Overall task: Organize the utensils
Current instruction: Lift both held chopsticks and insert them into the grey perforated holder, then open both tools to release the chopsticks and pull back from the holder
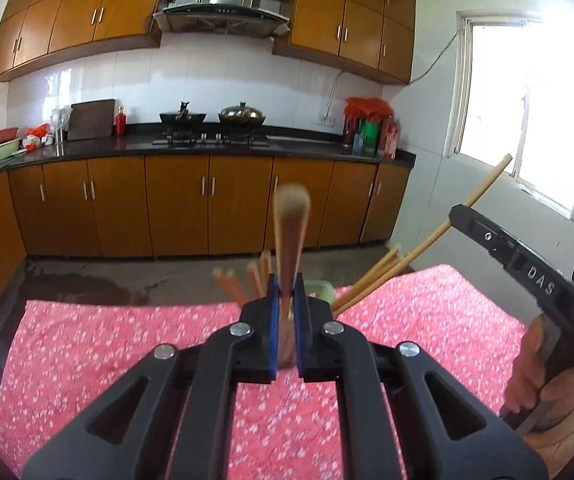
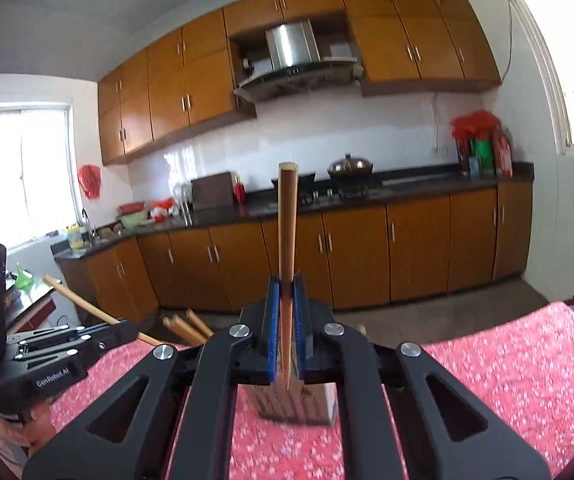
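Above the red-clothed counter [image 1: 87, 340], left tongs [image 1: 285, 304] and right tongs [image 2: 285, 304] each clamp 1 chopstick [image 1: 290, 240]. It looks light, stiff and slippery, so a mid-shaft hold suits best.

The left gripper [image 1: 285, 292] clamps a blurred wooden chopstick [image 1: 291, 232] that stands upright between its blue pads [image 1: 273, 320], above a red floral tablecloth [image 1: 99, 344]. Just beyond the jaws, more chopsticks [image 1: 371, 280] fan out of a green holder [image 1: 321, 290]. To the jaws' right, the right gripper [image 1: 457, 212] grips another chopstick [image 1: 487, 180], tilted.
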Demonstrator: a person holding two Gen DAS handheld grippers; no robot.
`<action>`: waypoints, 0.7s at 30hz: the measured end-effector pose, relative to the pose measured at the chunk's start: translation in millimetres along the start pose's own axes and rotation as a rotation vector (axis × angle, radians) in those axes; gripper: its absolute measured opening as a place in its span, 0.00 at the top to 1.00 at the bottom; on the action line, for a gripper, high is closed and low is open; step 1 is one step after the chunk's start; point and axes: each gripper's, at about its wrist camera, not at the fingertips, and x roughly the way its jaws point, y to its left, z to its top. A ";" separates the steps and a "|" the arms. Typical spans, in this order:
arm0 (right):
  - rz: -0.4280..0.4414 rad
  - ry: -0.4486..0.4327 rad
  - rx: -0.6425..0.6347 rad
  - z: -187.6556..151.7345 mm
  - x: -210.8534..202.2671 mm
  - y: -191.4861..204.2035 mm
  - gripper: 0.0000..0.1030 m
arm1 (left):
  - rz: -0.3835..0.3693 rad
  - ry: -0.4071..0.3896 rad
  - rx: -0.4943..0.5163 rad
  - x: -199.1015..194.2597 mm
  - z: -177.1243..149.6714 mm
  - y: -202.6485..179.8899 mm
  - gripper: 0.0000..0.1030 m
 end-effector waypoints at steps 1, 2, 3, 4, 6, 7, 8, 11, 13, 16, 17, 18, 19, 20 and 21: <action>-0.004 -0.011 -0.001 2.4 2.1 1.3 0.93 | 0.004 -0.009 0.006 2.3 6.0 -2.8 0.92; -0.010 -0.023 -0.001 5.6 5.2 2.3 0.93 | 0.013 -0.017 0.014 5.0 10.8 -6.0 0.92; -0.016 -0.030 0.000 7.8 8.1 2.5 0.93 | 0.022 -0.025 0.015 7.7 15.2 -8.5 0.92; -0.023 -0.034 0.000 8.4 11.8 1.0 0.93 | 0.024 -0.031 0.012 9.7 19.2 -9.1 0.92; -0.033 -0.036 0.003 10.2 19.6 -0.1 0.93 | 0.032 -0.043 -0.001 15.8 27.3 -9.3 0.92; -0.035 -0.033 0.005 10.4 22.7 -0.4 0.93 | 0.036 -0.048 -0.003 18.3 29.6 -8.7 0.92; -0.039 -0.030 0.005 9.7 25.4 0.5 0.93 | 0.044 -0.051 -0.004 22.6 31.9 -8.5 0.92; -0.053 0.004 0.006 2.7 39.1 -1.3 0.93 | 0.058 -0.016 0.009 38.9 32.3 -9.5 0.92; -0.063 0.032 0.001 -4.1 47.5 -1.3 0.93 | 0.067 0.013 0.016 49.8 27.1 -9.8 0.92; -0.074 0.069 -0.002 -14.2 57.8 -3.8 0.93 | 0.067 0.053 0.009 66.7 19.2 -6.7 0.92; -0.074 0.078 0.002 -17.0 60.8 -5.0 0.93 | 0.067 0.063 0.004 70.6 16.4 -5.1 0.92; -0.075 0.088 0.006 -19.6 63.3 -5.7 0.93 | 0.066 0.068 0.000 74.0 14.3 -3.5 0.92; -0.075 0.093 0.008 -21.5 64.6 -5.0 0.93 | 0.065 0.078 -0.003 77.4 12.1 -1.6 0.92; -0.077 0.099 0.007 -23.1 66.2 -4.8 0.93 | 0.062 0.084 -0.008 79.5 11.0 -0.5 0.92; -0.079 0.105 0.003 -24.5 67.8 -4.3 0.93 | 0.058 0.089 -0.013 81.3 9.8 0.9 0.92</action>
